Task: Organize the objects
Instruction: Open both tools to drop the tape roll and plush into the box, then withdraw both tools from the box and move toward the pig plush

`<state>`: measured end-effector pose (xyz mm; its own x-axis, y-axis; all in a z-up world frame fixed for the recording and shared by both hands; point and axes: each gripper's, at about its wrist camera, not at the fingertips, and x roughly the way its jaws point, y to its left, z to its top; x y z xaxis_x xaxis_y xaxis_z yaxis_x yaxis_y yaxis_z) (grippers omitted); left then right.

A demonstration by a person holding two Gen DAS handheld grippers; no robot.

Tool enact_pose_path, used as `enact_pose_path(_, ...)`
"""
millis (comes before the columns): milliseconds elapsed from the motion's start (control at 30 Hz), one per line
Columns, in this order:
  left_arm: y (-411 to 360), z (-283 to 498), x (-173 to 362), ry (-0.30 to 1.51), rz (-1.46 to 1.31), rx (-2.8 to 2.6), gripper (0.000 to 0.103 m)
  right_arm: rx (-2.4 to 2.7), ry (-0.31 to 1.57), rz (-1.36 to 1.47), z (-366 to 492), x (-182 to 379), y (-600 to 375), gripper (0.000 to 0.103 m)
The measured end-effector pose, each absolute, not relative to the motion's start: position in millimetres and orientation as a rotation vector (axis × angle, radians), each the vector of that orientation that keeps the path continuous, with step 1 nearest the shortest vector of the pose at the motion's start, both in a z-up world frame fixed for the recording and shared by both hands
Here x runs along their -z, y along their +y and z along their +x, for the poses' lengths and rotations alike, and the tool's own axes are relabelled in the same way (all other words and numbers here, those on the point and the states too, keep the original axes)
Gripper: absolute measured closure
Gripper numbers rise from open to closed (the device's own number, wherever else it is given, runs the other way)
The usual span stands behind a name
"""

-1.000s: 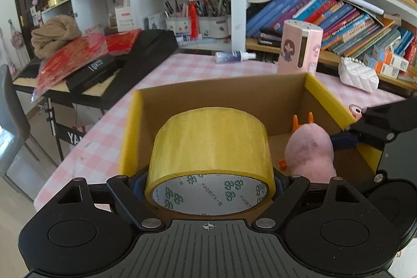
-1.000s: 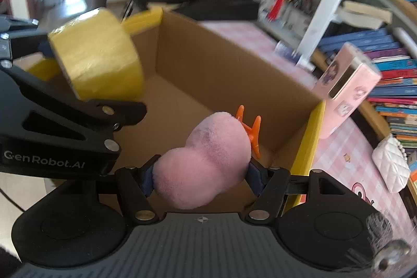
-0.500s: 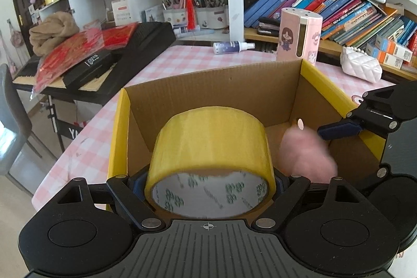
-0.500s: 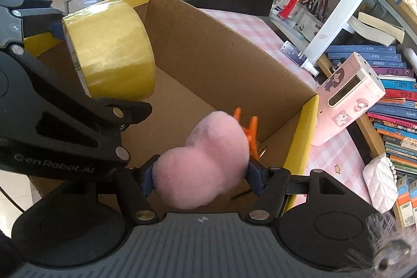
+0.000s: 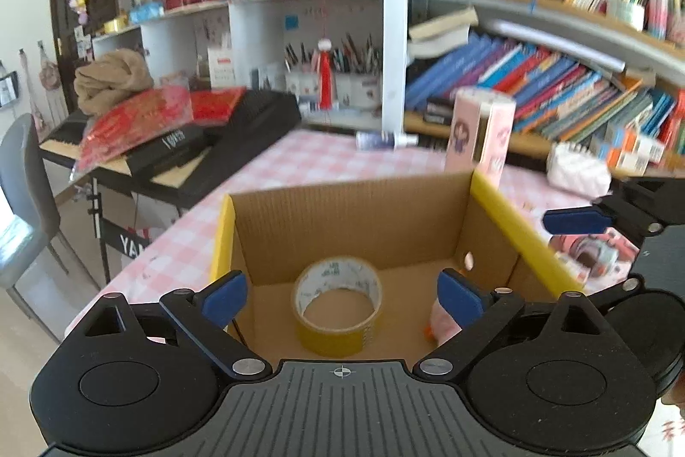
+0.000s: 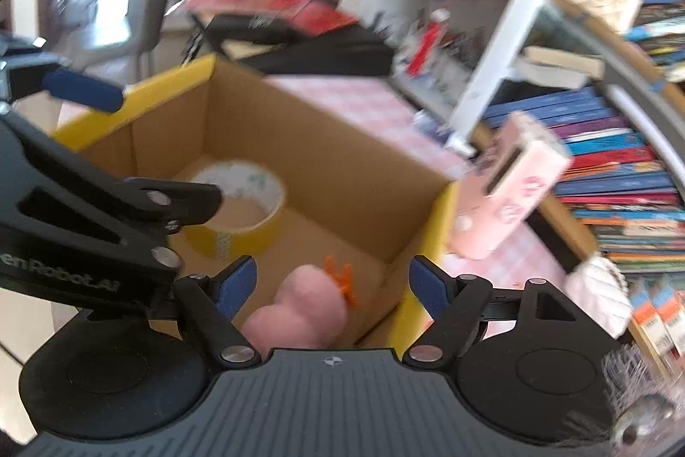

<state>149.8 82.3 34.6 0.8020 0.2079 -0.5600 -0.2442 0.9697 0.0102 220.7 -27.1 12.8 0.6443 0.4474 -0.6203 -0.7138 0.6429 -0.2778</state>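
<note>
A cardboard box (image 5: 355,208) with yellow flaps stands on the pink checked table. A yellow tape roll (image 5: 338,311) lies flat on its floor, also seen as the tape roll (image 6: 239,208) in the right wrist view. A pink plush toy (image 6: 299,315) with orange feet lies beside it near the box's right wall; only a bit of the plush toy (image 5: 441,322) shows in the left wrist view. My left gripper (image 5: 342,296) hovers above the box, its jaws opening, with nothing touching its pads. My right gripper (image 6: 332,285) hovers above the plush, jaws opening, pads clear of it.
A pink rectangular case (image 5: 479,131) stands just behind the box, with a small spray bottle (image 5: 385,139) lying near it. Bookshelves (image 5: 556,80) fill the back right. A black keyboard (image 5: 205,144) under red packets sits at the left, beside a grey chair (image 5: 21,208).
Both grippers let go: the tape roll dropped from the left and the plush toy from the right onto the box floor. Both grippers rose and drew back.
</note>
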Motion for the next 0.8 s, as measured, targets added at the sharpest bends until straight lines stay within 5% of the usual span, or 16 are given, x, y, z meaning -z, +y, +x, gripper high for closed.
enact_pose_path(400, 75.4, 93.2, -53.3, 0.510, -0.079, -0.241, 0.003, -0.458, 0.449, -0.337, 164.2, -47.5, -82.9, 0.022)
enact_pose_path(800, 69.2, 32.3, -29.9, 0.610, -0.067, -0.243, 0.003, -0.306, 0.542, -0.239, 80.2, -21.3, -103.0, 0.018)
